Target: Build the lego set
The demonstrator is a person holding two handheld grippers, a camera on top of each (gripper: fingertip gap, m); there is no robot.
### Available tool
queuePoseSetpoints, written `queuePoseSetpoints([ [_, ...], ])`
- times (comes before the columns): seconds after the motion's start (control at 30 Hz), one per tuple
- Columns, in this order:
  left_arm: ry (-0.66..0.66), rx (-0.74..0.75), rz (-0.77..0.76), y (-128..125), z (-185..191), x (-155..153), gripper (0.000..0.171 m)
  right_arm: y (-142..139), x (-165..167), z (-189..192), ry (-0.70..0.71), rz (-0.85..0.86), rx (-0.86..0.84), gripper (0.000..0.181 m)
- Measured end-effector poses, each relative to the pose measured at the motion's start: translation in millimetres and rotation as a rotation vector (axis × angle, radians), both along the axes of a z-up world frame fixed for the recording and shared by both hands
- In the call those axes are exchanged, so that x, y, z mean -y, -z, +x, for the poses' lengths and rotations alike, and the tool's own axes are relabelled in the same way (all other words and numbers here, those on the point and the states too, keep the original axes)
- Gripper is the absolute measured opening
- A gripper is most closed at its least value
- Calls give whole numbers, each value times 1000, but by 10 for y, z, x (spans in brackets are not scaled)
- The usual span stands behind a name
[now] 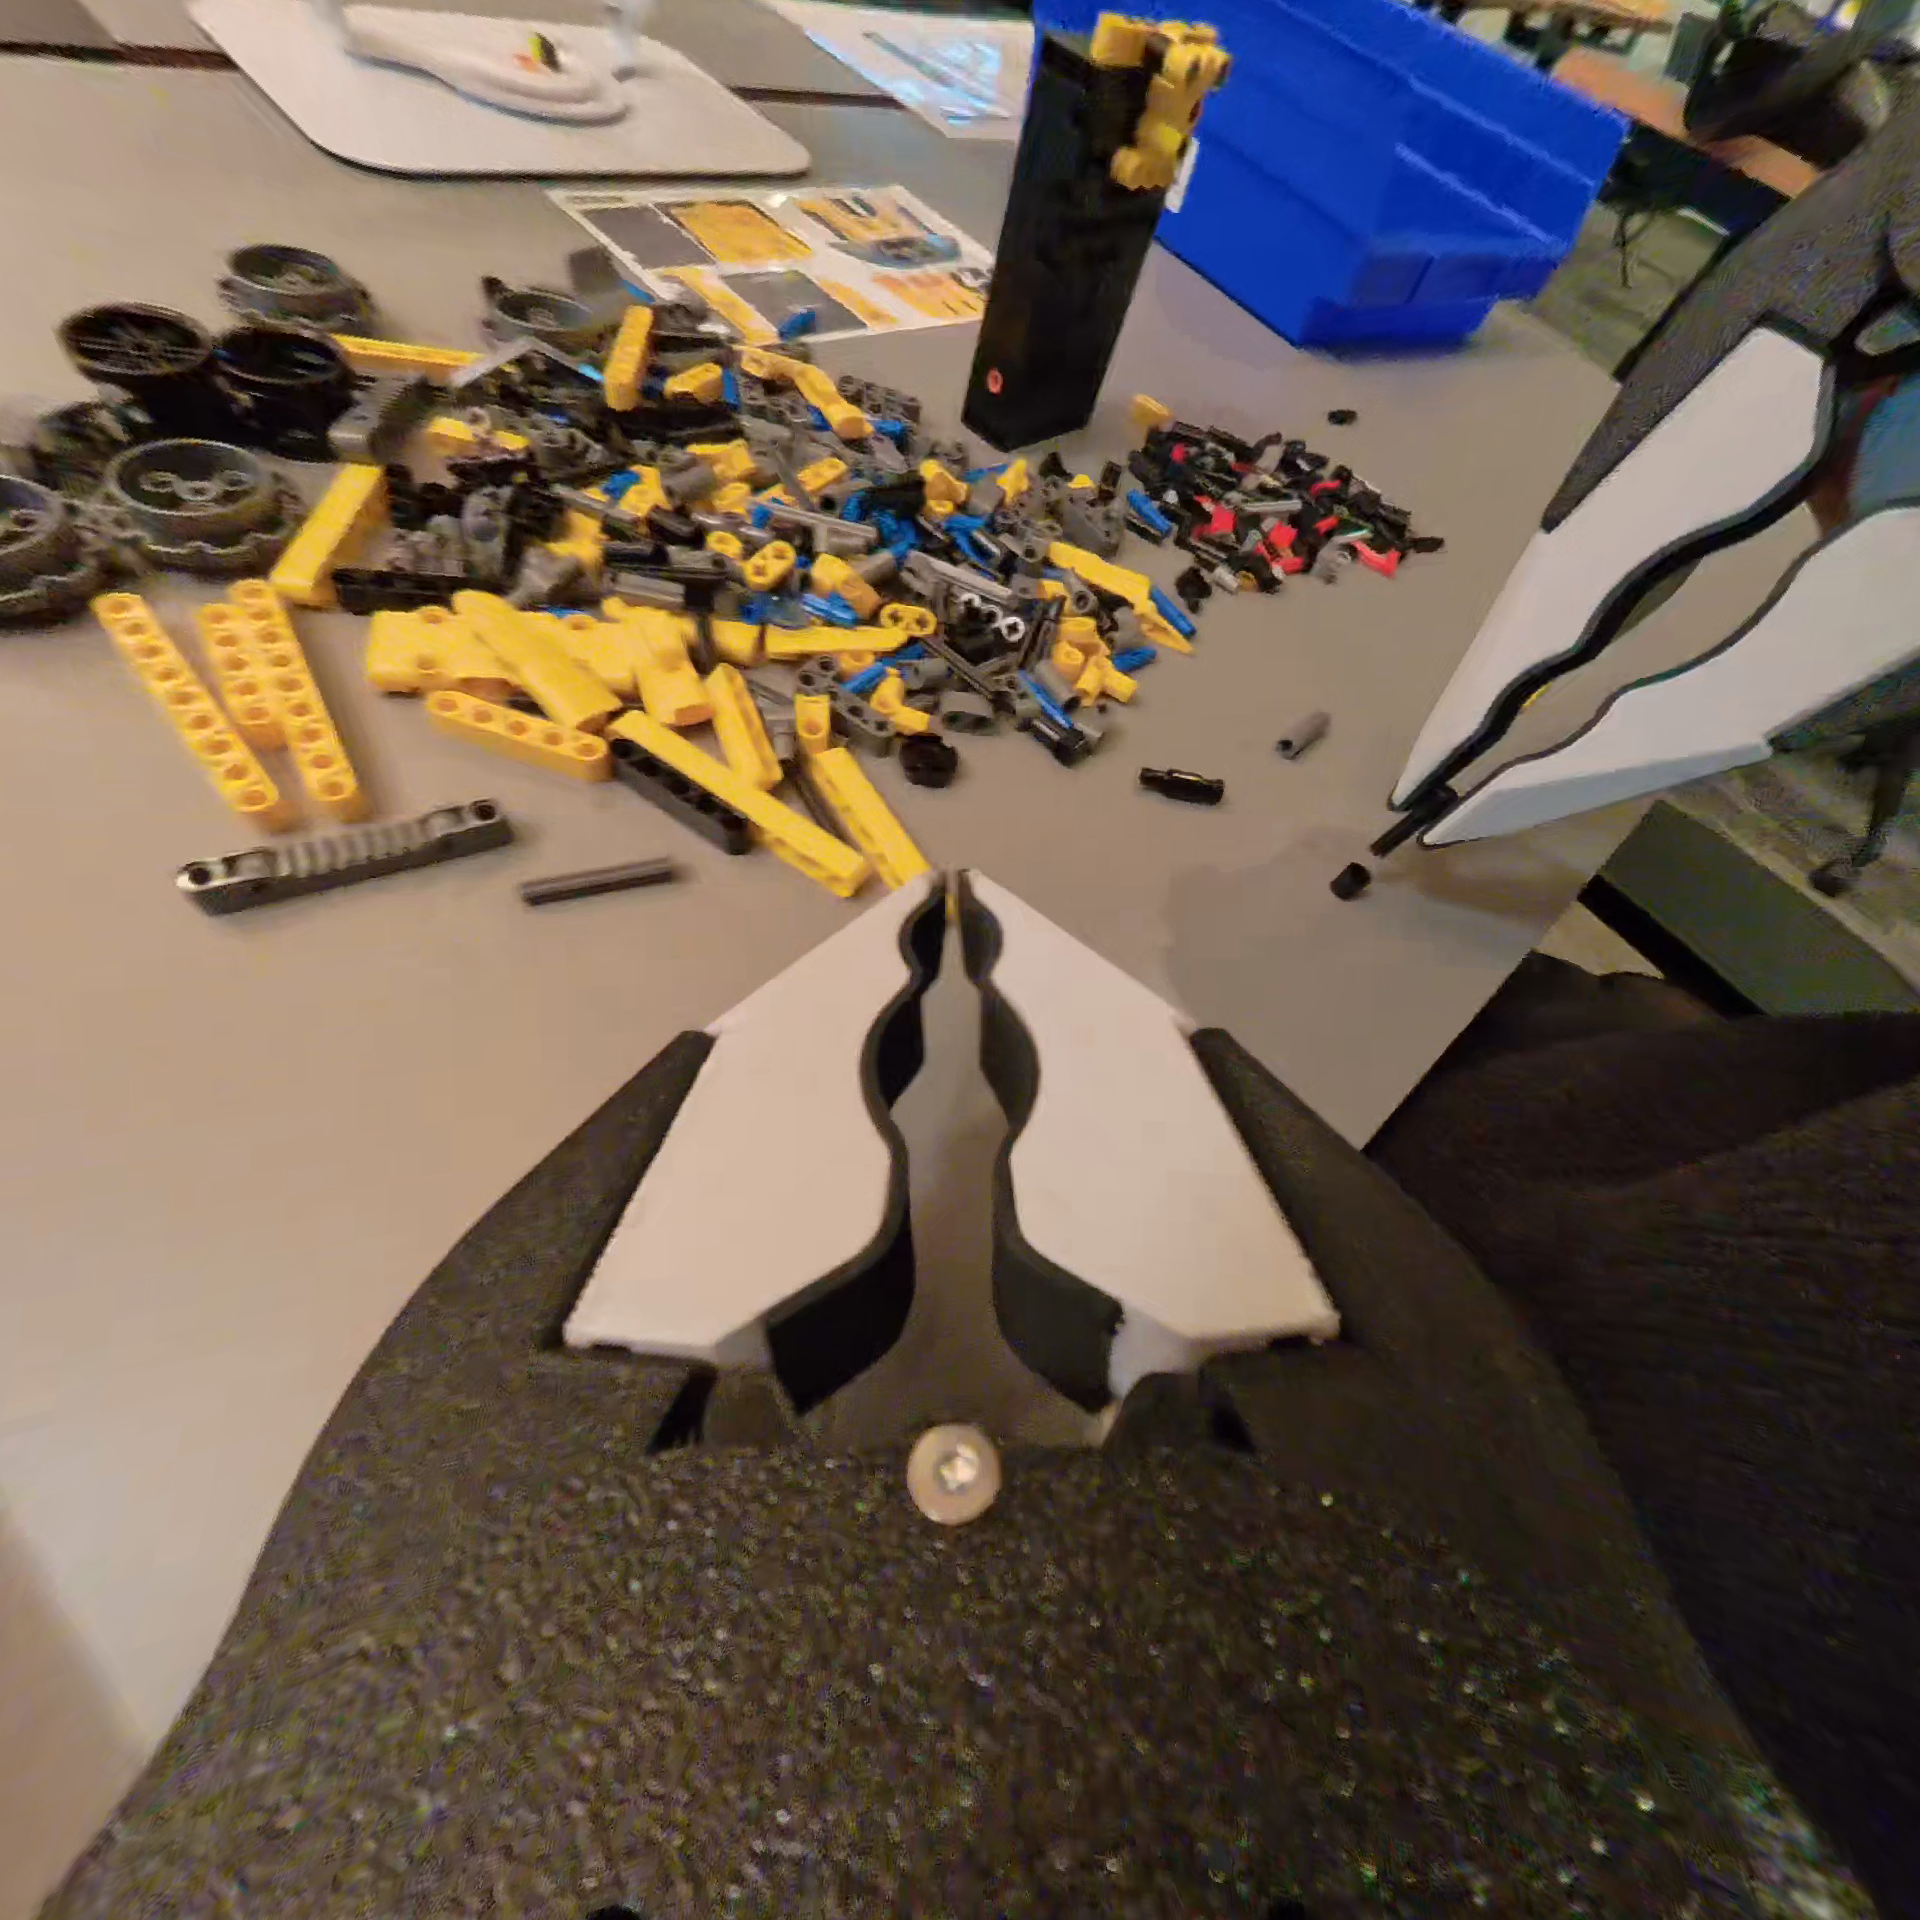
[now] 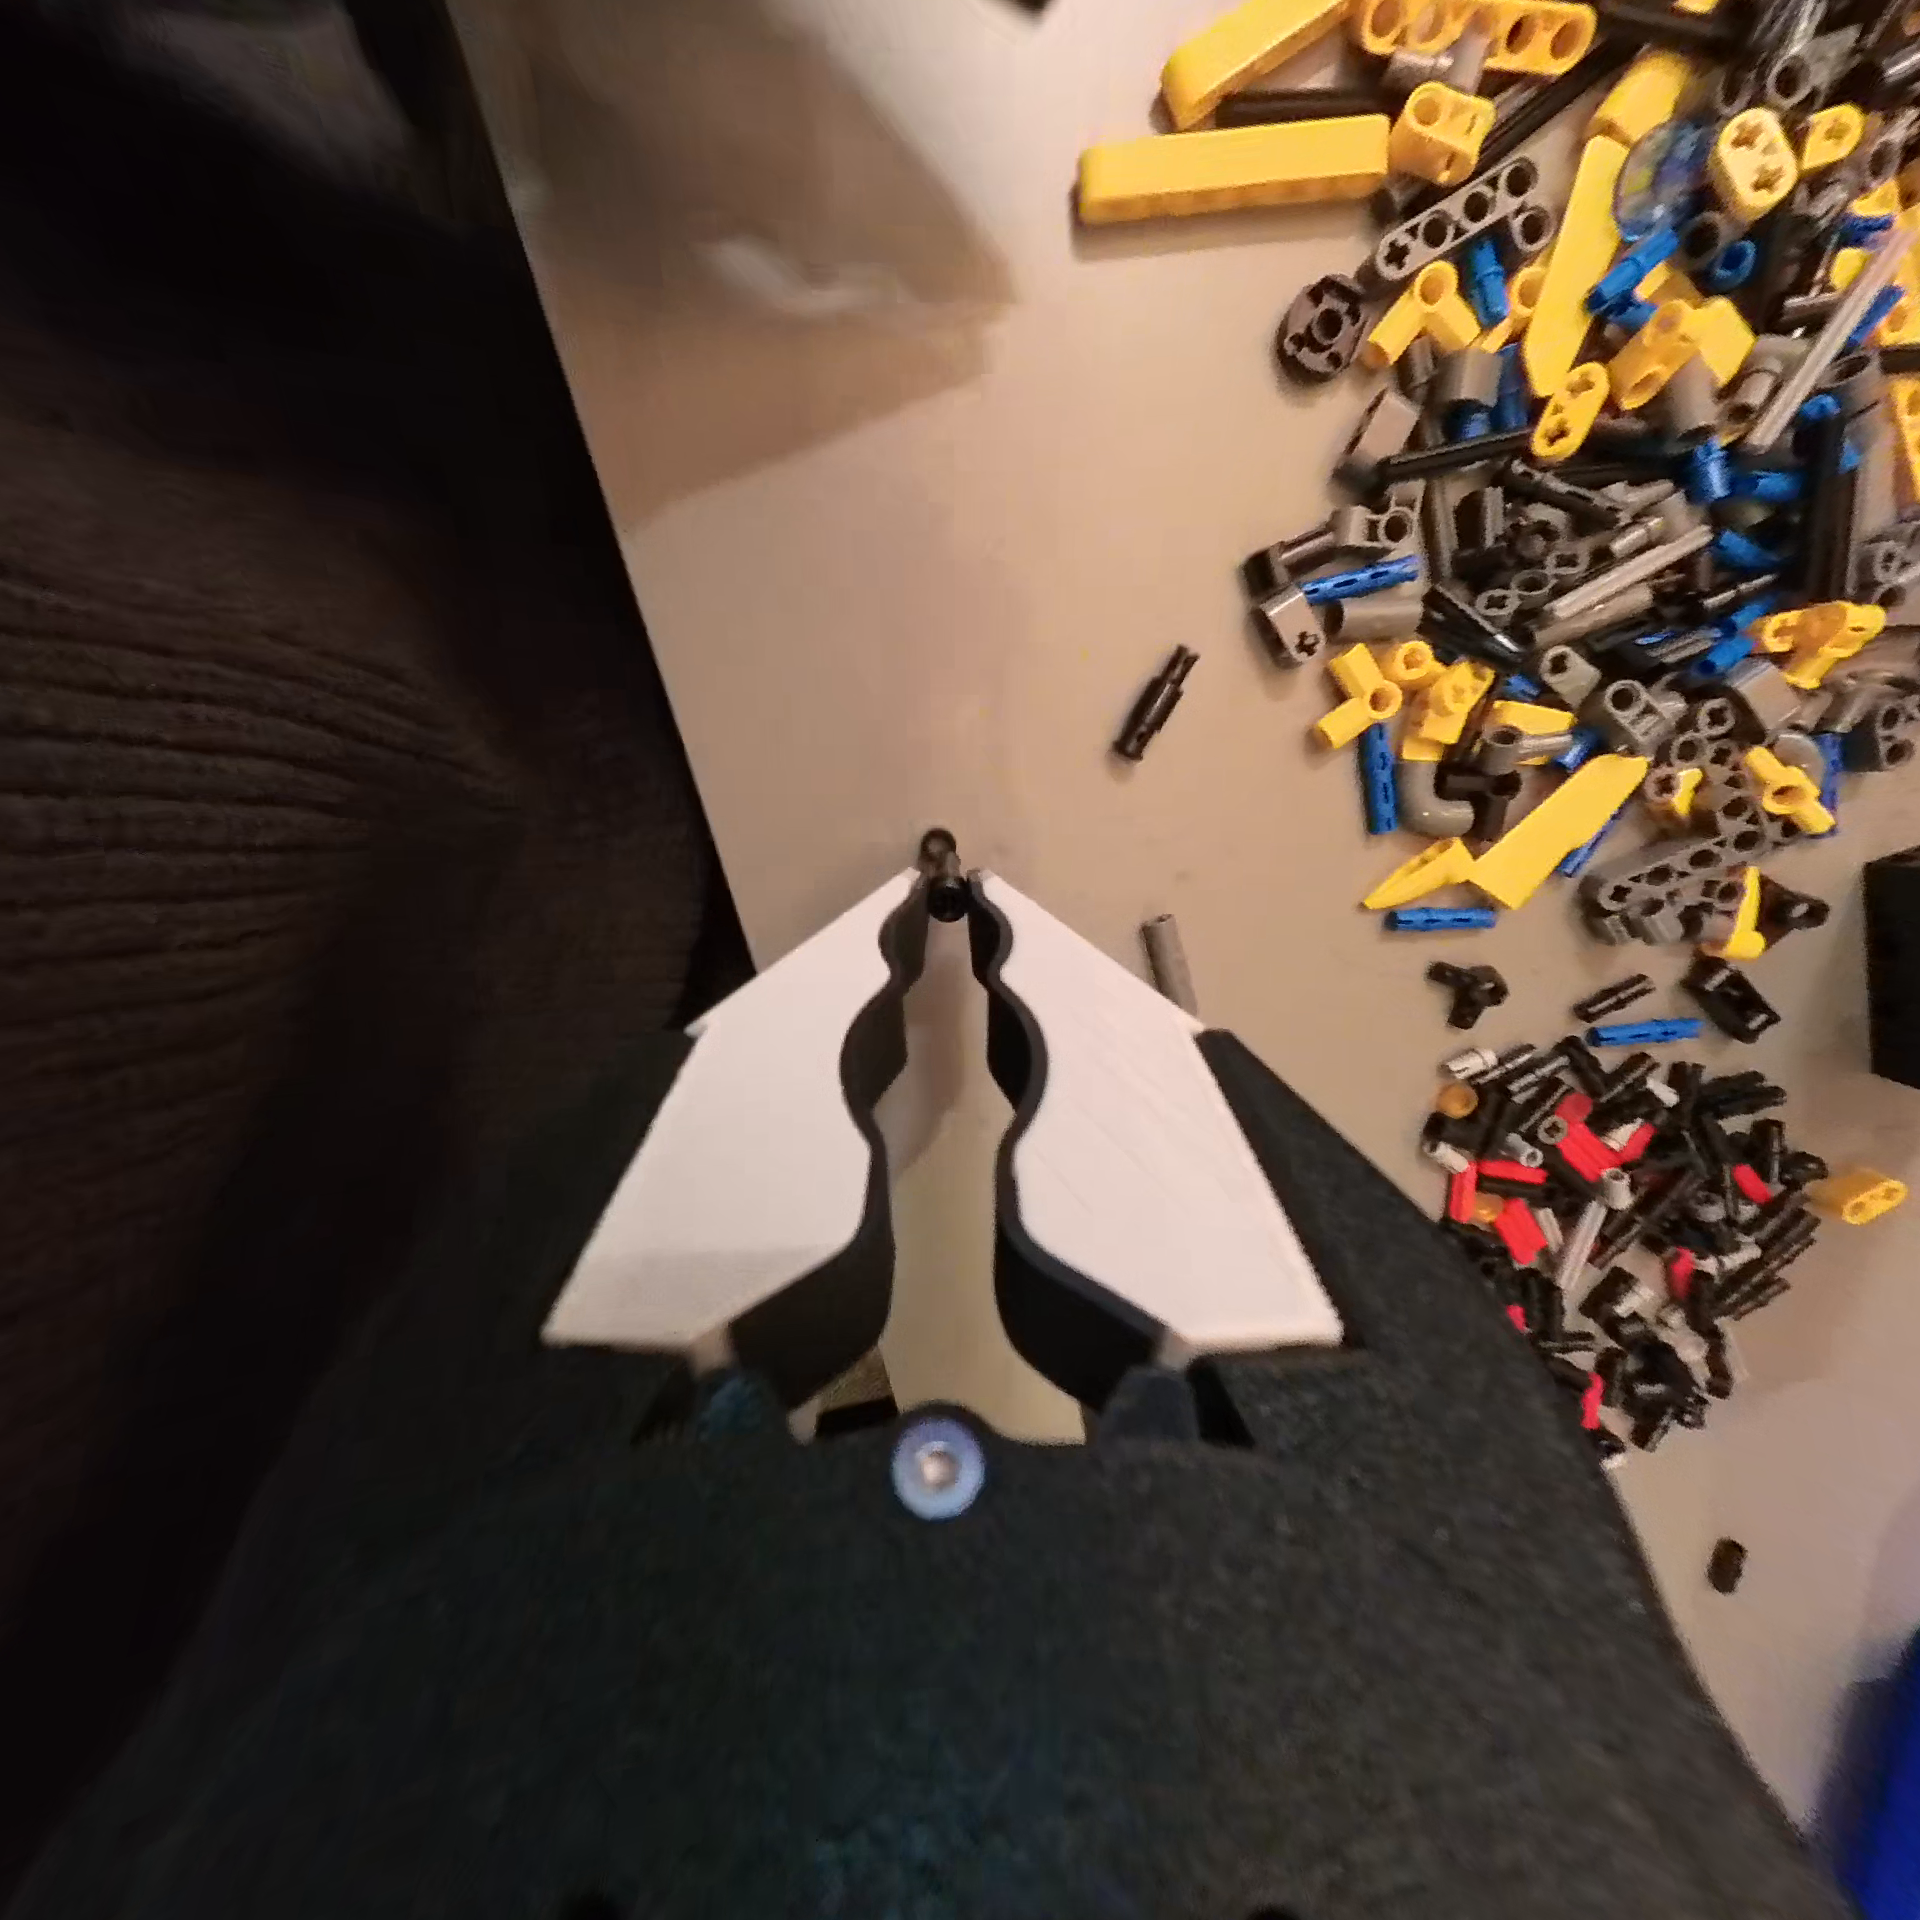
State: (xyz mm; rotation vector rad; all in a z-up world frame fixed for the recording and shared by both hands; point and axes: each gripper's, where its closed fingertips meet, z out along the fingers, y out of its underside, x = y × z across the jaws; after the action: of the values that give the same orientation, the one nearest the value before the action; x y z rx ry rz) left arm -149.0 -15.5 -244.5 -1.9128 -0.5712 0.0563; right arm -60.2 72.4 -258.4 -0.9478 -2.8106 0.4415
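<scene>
My right gripper [image 2: 943, 883] tilts down toward the near edge of the grey table [image 2: 883, 623], its jaws pinched on a small black pin [image 2: 941, 871] that sticks out past the tips. A grey tube piece [image 2: 1166, 954] lies just beside its right finger. My left gripper [image 1: 954, 881] points level across the table at the heap of yellow, grey and blue parts [image 1: 727, 582], jaws drawn together with nothing visible between them, the tips just short of a yellow beam [image 1: 868, 816].
</scene>
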Motion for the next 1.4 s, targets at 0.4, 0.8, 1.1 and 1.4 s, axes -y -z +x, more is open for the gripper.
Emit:
queuePoseSetpoints([
  [0.4,37,19,13,27,72,77,0,52,2,-9,-5,102,83,6],
  [0.8,36,23,33,2,58,87,0,66,53,-14,-18,105,103,6],
  [1.1,43,23,27,14,71,77,0,70,52,-15,-19,122,126,6],
  [1.4,47,27,30,16,79,77,0,73,57,-20,-36,164,176,5],
])
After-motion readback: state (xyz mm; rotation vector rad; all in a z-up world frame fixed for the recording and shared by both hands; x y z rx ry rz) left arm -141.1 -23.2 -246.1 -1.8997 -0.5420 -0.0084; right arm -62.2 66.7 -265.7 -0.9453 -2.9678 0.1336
